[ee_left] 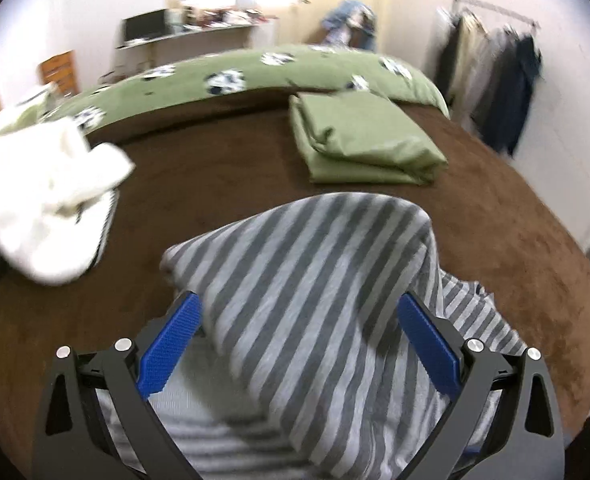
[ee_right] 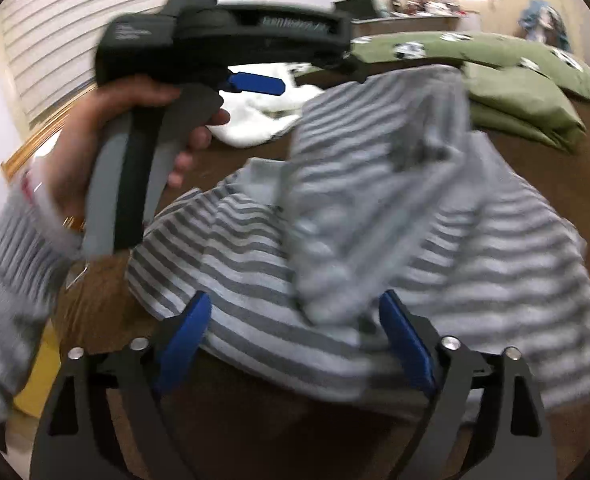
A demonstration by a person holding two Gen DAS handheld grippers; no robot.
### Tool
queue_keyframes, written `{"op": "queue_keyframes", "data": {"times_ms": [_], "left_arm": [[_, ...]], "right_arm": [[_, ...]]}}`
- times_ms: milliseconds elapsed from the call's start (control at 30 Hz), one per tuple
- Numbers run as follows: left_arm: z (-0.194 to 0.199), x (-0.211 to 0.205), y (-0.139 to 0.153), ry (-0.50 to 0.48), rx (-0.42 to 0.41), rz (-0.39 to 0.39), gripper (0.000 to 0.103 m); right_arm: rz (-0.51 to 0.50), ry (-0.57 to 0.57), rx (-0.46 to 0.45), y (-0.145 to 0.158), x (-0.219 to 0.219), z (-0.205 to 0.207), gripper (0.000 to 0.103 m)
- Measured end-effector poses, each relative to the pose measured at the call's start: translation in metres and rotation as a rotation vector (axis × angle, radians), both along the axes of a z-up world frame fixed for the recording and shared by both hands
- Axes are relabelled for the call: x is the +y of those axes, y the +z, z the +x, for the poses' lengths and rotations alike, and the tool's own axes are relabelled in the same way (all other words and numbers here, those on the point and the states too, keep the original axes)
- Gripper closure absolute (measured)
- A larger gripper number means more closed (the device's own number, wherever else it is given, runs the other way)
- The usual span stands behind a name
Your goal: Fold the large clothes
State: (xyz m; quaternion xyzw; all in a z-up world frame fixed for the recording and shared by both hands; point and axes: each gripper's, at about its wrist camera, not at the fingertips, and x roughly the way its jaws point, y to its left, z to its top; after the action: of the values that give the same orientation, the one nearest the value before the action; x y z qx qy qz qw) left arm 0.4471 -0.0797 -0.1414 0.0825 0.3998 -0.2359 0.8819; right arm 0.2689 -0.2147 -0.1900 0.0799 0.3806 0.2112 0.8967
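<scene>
The grey striped garment (ee_left: 319, 280) lies bunched on the brown bed cover (ee_left: 215, 176), and everything else sits around it. In the left wrist view a fold of it rises between the fingers of the left gripper (ee_left: 298, 344), whose blue pads stand spread wide apart, with cloth between them but not pinched. Beyond the garment, further up the bed, rests a folded green sheet (ee_left: 359, 140), and behind that a green patterned duvet (ee_left: 231, 76). To the garment's left is a heap of white cloth (ee_left: 43, 196) (blurred, so its shape is unclear). Far right of it, clothes hang on a rack (ee_left: 495, 76) against the wall.

In the right wrist view the right gripper (ee_right: 295, 340) also stands wide open over the garment's near edge; its pads press on nothing. A raised, blurred flap of the stripes blocks much of the bed behind. Up and left of the garment, the person's hand (ee_right: 107, 140) grasps the other gripper's handle.
</scene>
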Motion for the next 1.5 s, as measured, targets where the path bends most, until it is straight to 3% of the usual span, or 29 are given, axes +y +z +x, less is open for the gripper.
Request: {"op": "queue_keyframes", "data": {"times_ms": [133,233,300,367,467,533,633,767,933,1000,1067,1100,1200,1233,1300,1333,1400,1500], "left_arm": [[0.024,-0.017,-0.020,-0.017,0.079,0.049,0.007],[0.039,-0.015,-0.046,0.023,0.180,0.029,0.013],[0.045,-0.012,-0.066,0.051,0.246,0.005,0.031],[0.046,-0.010,-0.075,0.057,0.273,-0.032,0.058],[0.037,-0.006,-0.071,0.073,0.245,-0.072,0.076],[0.026,0.000,-0.056,0.087,0.199,-0.097,0.081],[0.004,0.013,-0.032,0.104,0.130,-0.139,0.083],[-0.028,0.038,-0.010,0.138,0.075,-0.167,0.094],[-0.047,0.063,-0.020,0.155,0.117,-0.162,0.094],[-0.043,0.059,-0.026,0.133,0.130,-0.170,0.086],[-0.038,0.044,-0.026,0.085,0.108,-0.169,0.050],[-0.033,0.032,-0.024,0.057,0.080,-0.158,0.045],[-0.017,0.002,-0.021,0.006,0.040,-0.098,0.044],[-0.010,-0.003,-0.023,0.006,0.051,-0.095,0.045],[0.011,-0.011,-0.034,0.012,0.112,-0.081,0.068],[0.016,-0.011,-0.038,0.015,0.131,-0.076,0.091],[0.023,-0.008,-0.045,0.012,0.146,-0.086,0.094],[0.014,-0.002,-0.038,0.020,0.104,-0.105,0.095]], "right_arm": [[0.005,-0.073,0.018,0.006,-0.036,-0.011,0.016],[-0.002,-0.116,0.029,0.008,-0.054,-0.015,0.016],[0.000,-0.138,0.031,0.008,-0.062,-0.017,0.016],[0.011,-0.159,0.025,0.011,-0.067,-0.014,0.016],[0.021,-0.179,0.001,0.018,-0.074,-0.009,0.016],[0.023,-0.184,-0.010,0.023,-0.076,-0.005,0.016],[0.023,-0.188,-0.025,0.027,-0.078,0.001,0.016],[0.038,-0.184,-0.034,0.032,-0.076,0.010,0.016],[0.054,-0.169,-0.026,0.035,-0.069,0.028,0.016],[0.062,-0.180,-0.025,0.037,-0.068,0.032,0.016],[0.069,-0.193,-0.026,0.037,-0.067,0.033,0.016],[0.070,-0.197,-0.027,0.037,-0.068,0.033,0.016],[0.055,-0.210,-0.014,0.032,-0.070,0.029,0.016],[0.049,-0.212,-0.009,0.030,-0.071,0.027,0.016],[0.041,-0.220,0.006,0.025,-0.075,0.024,0.016],[0.037,-0.223,0.010,0.023,-0.077,0.023,0.016],[0.032,-0.229,0.017,0.020,-0.082,0.020,0.016],[0.031,-0.245,0.028,0.016,-0.088,0.019,0.016]]}}
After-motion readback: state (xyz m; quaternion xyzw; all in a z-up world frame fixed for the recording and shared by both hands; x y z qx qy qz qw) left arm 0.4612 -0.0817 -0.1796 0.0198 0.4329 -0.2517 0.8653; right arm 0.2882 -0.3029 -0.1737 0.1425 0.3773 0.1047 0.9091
